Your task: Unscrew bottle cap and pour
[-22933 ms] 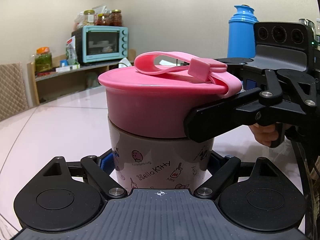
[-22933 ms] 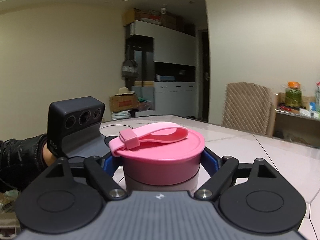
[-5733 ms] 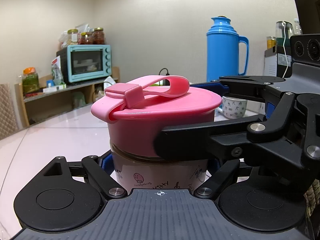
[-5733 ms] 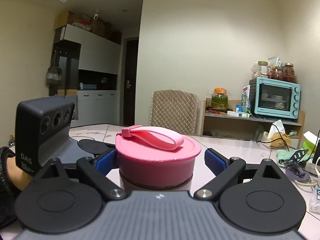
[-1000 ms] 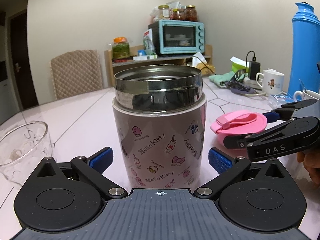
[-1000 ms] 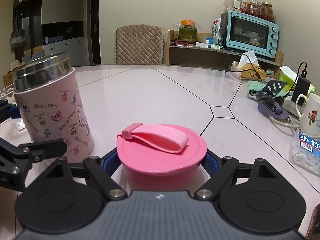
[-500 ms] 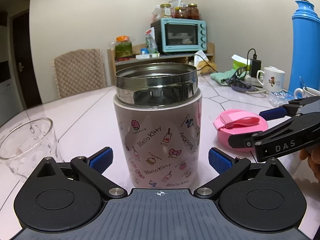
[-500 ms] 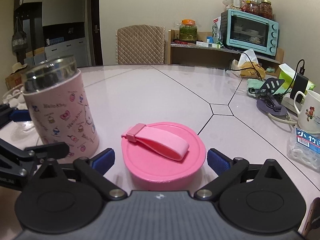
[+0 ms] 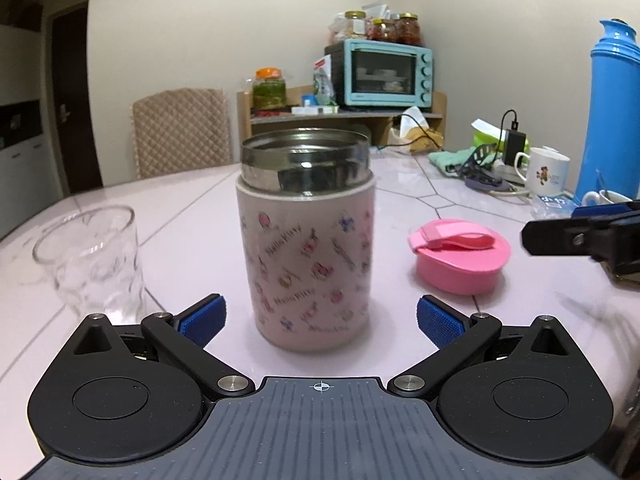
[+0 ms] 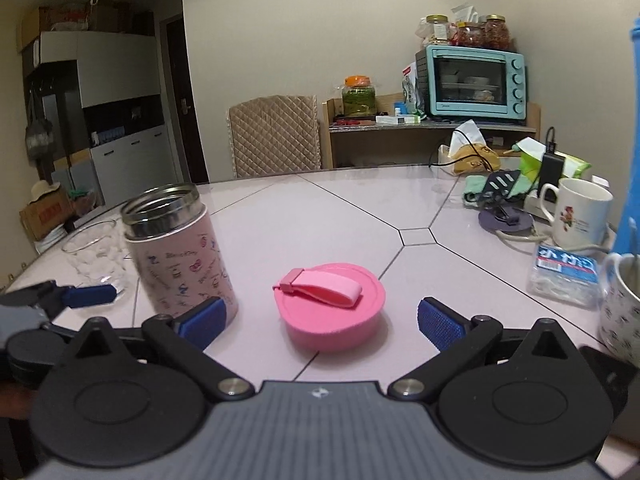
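1. Standing upright on the pale tiled table point(image 9: 460, 196), the pink printed flask point(image 9: 306, 248) has its steel mouth bare; its long axis runs straight up and the opening faces the ceiling.
2. The pink screw cap point(image 10: 331, 306) lies flat on the table to the flask's right, strap side up, near the flask but apart from it.
3. The right gripper point(image 10: 320, 322) is opening (its jaws already stand wide), and the cap sits ahead of its blue pads with bare table on both sides, so nothing is held.
4. The left gripper point(image 9: 319, 320) is spread wide too; the flask stands between and just beyond its blue pads with a clear gap each side, so it grips nothing.
5. An empty clear glass tumbler point(image 9: 90, 258) stands to the flask's left, close by but not touching.
6. The step in hand looks like taking up the flask for the pour. Doing it well probably means closing the left pads squarely on the printed wall, below the steel band, so the body does not slip.
7. Tilting should then swing the mouth toward the tumbler slowly, since the wide opening would likely release liquid quickly.
8. Whether the flask holds any liquid cannot be told from either view.
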Available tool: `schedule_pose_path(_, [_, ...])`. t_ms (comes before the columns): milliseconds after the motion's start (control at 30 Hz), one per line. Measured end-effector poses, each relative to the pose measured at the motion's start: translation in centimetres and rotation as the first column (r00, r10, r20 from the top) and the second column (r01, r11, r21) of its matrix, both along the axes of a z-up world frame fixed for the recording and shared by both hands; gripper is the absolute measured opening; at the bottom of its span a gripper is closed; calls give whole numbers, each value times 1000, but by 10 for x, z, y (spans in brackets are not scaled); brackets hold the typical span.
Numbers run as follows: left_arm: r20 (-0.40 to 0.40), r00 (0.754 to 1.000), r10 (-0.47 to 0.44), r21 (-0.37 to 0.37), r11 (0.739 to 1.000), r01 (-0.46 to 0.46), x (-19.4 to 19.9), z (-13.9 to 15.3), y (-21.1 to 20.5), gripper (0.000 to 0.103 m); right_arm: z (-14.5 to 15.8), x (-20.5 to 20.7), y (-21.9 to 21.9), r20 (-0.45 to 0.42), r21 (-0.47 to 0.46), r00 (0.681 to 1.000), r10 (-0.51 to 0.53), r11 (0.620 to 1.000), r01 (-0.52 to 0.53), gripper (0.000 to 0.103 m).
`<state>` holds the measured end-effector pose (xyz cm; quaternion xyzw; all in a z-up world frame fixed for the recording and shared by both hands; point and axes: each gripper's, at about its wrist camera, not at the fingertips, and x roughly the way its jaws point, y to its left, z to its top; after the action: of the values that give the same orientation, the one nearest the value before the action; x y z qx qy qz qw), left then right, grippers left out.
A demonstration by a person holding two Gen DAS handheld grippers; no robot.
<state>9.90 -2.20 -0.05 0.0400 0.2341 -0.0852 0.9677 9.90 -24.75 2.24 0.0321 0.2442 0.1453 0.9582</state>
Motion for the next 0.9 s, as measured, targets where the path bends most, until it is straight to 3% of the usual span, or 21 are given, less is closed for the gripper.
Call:
schedule_pose_path(400, [13, 997, 78, -44, 996, -78, -45, 12, -8, 103, 14, -53, -17, 43, 6, 999, 1, 1000, -2, 103])
schedule_pose_path(900, [37, 990, 134, -44, 990, -133, -82, 27, -11, 103, 22, -74, -9, 71, 15, 996, 52, 998, -53, 103])
